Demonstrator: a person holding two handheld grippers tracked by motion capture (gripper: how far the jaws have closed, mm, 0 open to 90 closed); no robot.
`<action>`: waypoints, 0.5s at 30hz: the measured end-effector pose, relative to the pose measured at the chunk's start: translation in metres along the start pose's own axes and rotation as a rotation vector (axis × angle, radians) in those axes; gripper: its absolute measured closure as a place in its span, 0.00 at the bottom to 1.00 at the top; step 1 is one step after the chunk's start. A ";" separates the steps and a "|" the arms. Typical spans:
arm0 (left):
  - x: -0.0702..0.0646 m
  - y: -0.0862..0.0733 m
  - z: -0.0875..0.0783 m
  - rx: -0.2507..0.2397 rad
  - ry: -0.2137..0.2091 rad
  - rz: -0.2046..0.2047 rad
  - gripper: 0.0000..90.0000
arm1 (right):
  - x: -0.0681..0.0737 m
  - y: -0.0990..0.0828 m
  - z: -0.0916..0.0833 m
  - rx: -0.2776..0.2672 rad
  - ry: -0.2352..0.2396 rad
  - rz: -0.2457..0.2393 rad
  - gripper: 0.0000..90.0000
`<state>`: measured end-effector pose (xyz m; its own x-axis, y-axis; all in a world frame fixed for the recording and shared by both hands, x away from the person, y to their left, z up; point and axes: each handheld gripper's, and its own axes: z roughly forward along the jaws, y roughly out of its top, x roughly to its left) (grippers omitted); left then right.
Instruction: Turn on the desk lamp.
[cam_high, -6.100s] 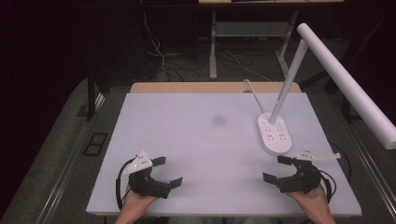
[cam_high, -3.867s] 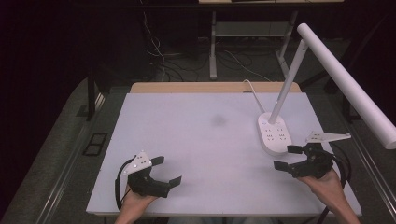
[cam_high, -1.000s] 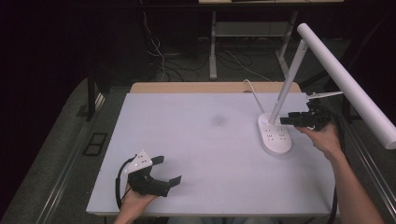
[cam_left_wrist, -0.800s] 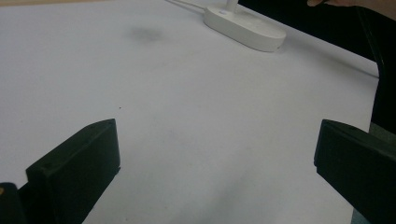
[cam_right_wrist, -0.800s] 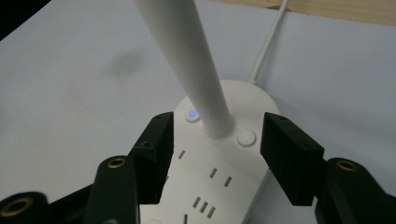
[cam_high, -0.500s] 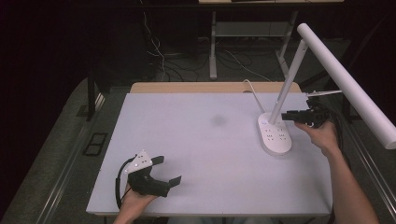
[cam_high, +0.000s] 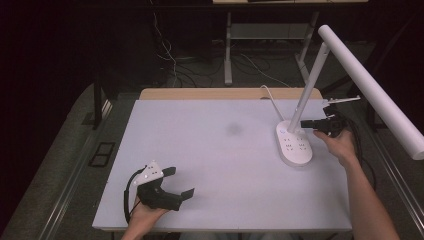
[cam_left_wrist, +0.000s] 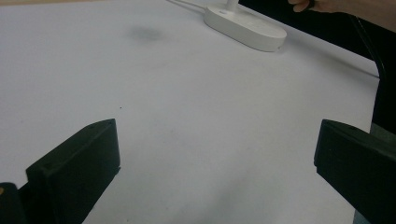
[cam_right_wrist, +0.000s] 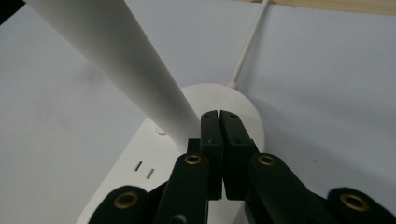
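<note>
High view: white lamp (cam_high: 295, 145) at bench (cam_high: 215, 165) right. Right hand-held gripper (cam_high: 306, 123), jaws pressed together on nothing, tip beside the lamp stem above the base, probably to press a control. Left hand-held gripper (cam_high: 181, 185) spread wide, resting idle at near-left.

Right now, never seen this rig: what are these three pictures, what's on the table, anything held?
No robot: a person holds a two-jaw gripper in each hand. The high view looks down on the table. The other two views come from cameras riding on the grippers, looking along their black jaws. On the table stands a white lamp with its cord. The left gripper rests near the front edge, jaws wide open, holding nothing. The right gripper is at the lamp's stem, jaws shut together, nothing between them.
</note>
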<state>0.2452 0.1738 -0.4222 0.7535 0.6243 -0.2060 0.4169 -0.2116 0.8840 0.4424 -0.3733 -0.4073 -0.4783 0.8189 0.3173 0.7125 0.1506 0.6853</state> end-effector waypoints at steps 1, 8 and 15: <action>0.000 0.000 0.000 0.001 0.001 -0.001 0.00 | 0.000 0.000 0.001 0.000 -0.004 -0.001 0.98; 0.000 0.000 0.000 0.003 -0.001 0.000 0.00 | -0.004 -0.002 0.011 0.021 -0.003 0.004 1.00; 0.000 0.000 0.000 0.003 -0.003 0.003 0.00 | -0.007 -0.005 0.019 0.039 0.009 0.020 1.00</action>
<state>0.2454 0.1739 -0.4224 0.7561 0.6217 -0.2044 0.4161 -0.2156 0.8834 0.4516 -0.3696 -0.4255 -0.4678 0.8171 0.3369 0.7417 0.1556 0.6525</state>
